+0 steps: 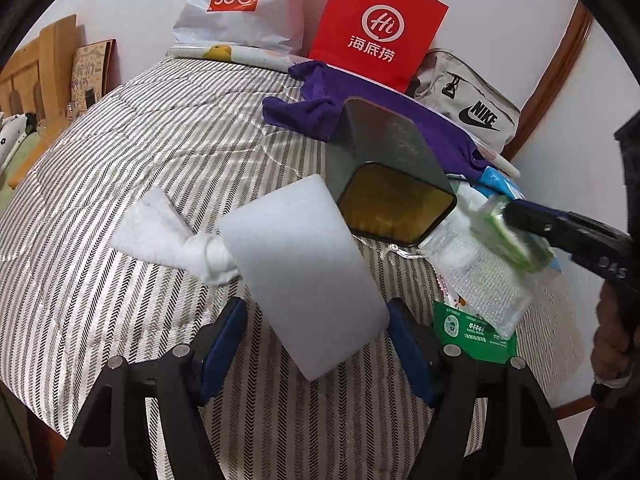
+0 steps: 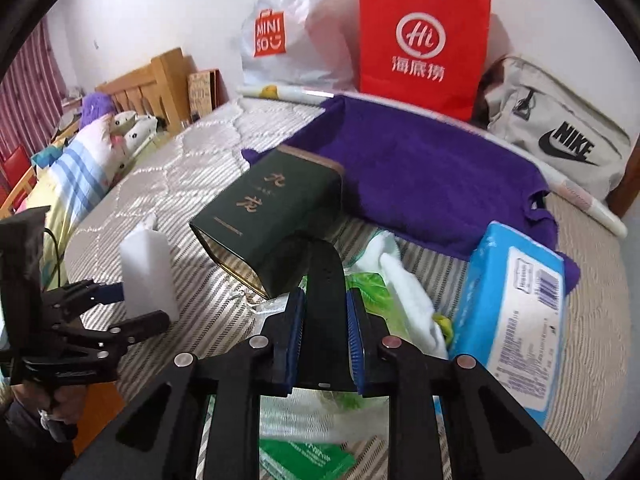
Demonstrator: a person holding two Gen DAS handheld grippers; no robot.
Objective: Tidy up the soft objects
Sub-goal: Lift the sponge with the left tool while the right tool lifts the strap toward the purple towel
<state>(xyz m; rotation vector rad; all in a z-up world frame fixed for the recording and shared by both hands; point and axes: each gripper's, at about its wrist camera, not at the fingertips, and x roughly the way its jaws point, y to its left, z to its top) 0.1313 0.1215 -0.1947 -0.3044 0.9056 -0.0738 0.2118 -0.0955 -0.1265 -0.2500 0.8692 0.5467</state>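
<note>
Striped bed (image 1: 120, 160) still cluttered: left gripper (image 1: 316, 344) jaws pinch white foam block (image 1: 304, 272), right gripper (image 2: 323, 344) jaws clamp a dark strap (image 2: 325, 280); dark tin (image 2: 272, 220) empty, sorting barely started.

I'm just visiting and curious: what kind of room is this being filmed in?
Most likely a bedroom in a home. The work happens on a bed with a striped quilt, there are pillows by a wooden headboard, and shopping bags lean against the wall.
</note>
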